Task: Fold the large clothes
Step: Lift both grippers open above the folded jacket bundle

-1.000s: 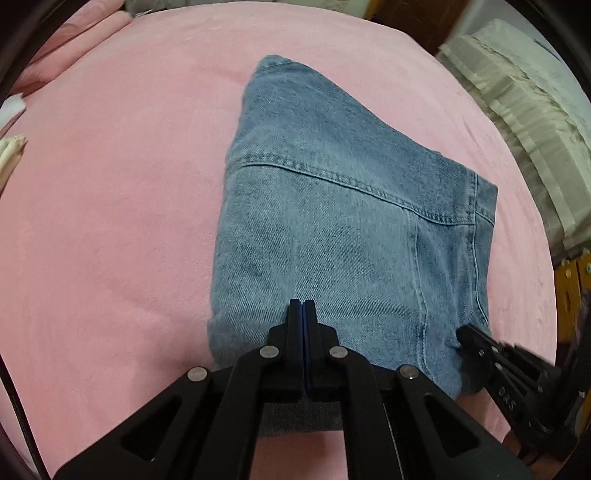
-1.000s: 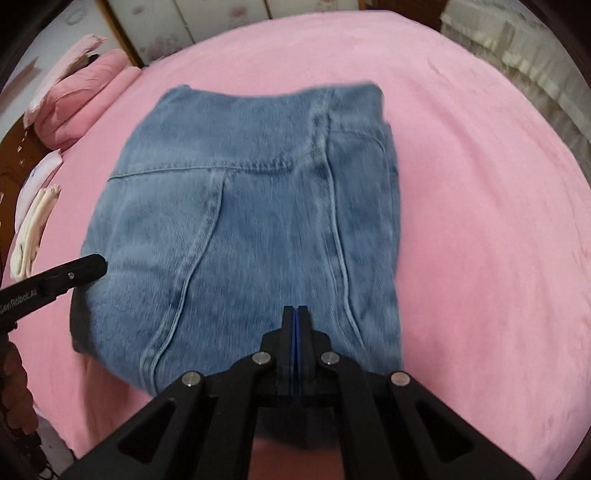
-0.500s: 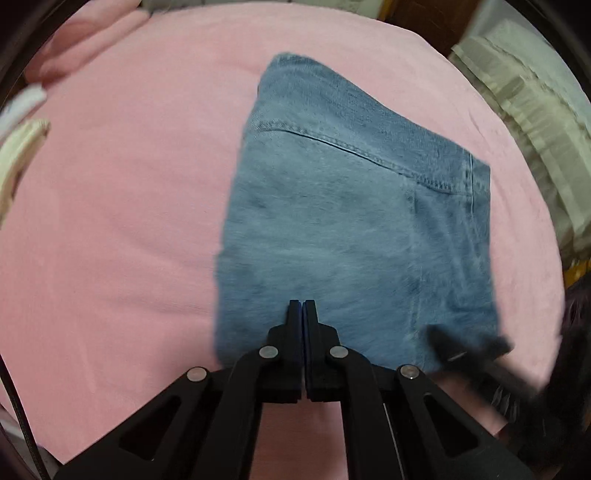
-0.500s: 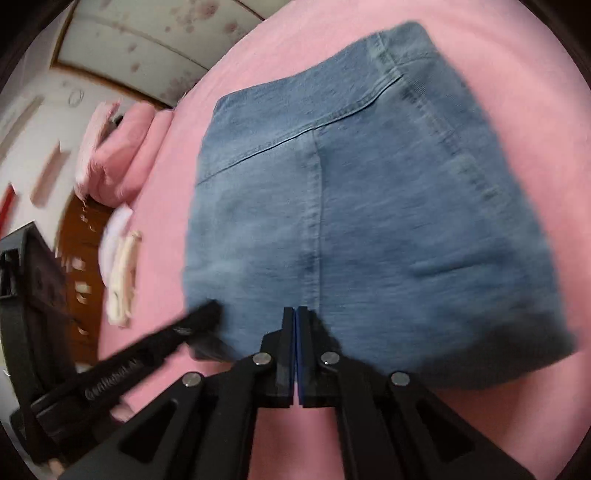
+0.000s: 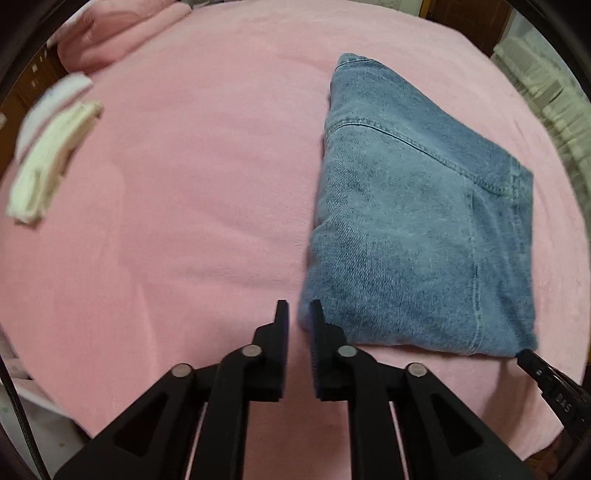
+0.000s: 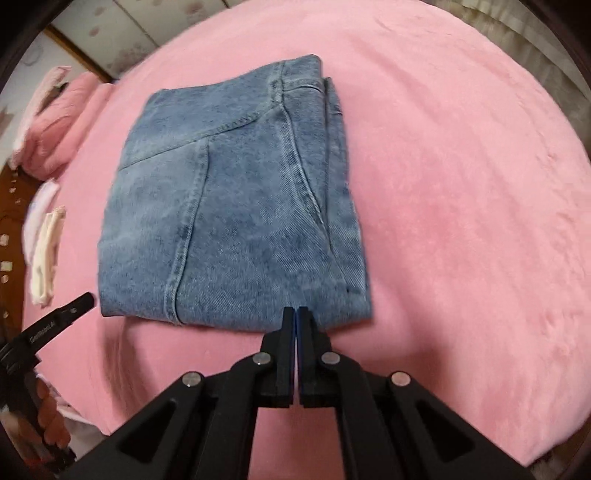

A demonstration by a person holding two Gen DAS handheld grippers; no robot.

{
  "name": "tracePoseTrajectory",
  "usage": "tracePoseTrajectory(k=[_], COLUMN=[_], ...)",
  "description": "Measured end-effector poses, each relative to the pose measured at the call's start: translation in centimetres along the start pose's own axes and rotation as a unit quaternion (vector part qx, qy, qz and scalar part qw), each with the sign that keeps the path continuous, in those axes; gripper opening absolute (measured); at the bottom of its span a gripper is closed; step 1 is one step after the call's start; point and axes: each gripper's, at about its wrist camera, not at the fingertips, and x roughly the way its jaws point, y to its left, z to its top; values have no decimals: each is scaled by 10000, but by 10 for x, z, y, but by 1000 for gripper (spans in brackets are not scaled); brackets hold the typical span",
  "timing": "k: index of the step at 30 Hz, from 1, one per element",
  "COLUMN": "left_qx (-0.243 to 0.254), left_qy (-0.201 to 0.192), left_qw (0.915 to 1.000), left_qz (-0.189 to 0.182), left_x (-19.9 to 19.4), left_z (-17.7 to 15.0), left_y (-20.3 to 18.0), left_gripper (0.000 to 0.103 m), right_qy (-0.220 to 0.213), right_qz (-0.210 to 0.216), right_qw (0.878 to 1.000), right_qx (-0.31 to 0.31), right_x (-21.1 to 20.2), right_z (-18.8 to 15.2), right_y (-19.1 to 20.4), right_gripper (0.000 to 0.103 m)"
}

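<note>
Though folded into a compact stack near the bed's (image 6: 461, 184) front edge, jeans (image 6: 236, 206) maybe need squaring; left gripper (image 5: 298, 314) opening on nothing, right gripper (image 6: 296, 317) pressed together, empty.

The left claw (image 6: 83, 302) bears white lettering "GenRobot.AI"; the right claw (image 5: 526, 356) shows "DAS".

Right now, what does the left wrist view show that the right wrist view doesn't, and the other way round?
Left wrist only: the left gripper, its jaws opening on nothing beside the jeans' corner. Right wrist only: the shut right gripper at the jeans' near edge, and a pale wall panel. Both share the folded blue denim jeans, the pink fleece blanket and the cream folded cloth.
</note>
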Motion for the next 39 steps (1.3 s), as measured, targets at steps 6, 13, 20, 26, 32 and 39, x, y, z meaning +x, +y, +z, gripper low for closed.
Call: tracePoseTrajectory(k=[6,13,20,26,32,39], left_qx=[294,679,895,915,869,868], left_qy=[211,407,677,727,795,936], left_qw=[9992,9969,9934,9927,9929,9918], left_qz=[-141,-38,-224,-295,-164,25], left_x=[-22,-40,-43,-46,-39,-29], left_z=[-6,-5,0,3,6,6], left_y=[-21,-39,-47,-46,-37,-28], left_gripper=[77,96,96,96,96,96], right_qy=[398,177,450,556,592,772], right_qz=[59,-146,-141,-118,-130,-178], right_qw=[9992,9995,9986,9978,9966,9951], right_qx=[-9,-234,-253,-328,-553,-599], right_x=[-15,-43,-42,-38,-33,-19], right_z=[3,14,24,19,16,14], right_y=[19,27,33,38,45,45], right_gripper=[18,76,77,77,78,79])
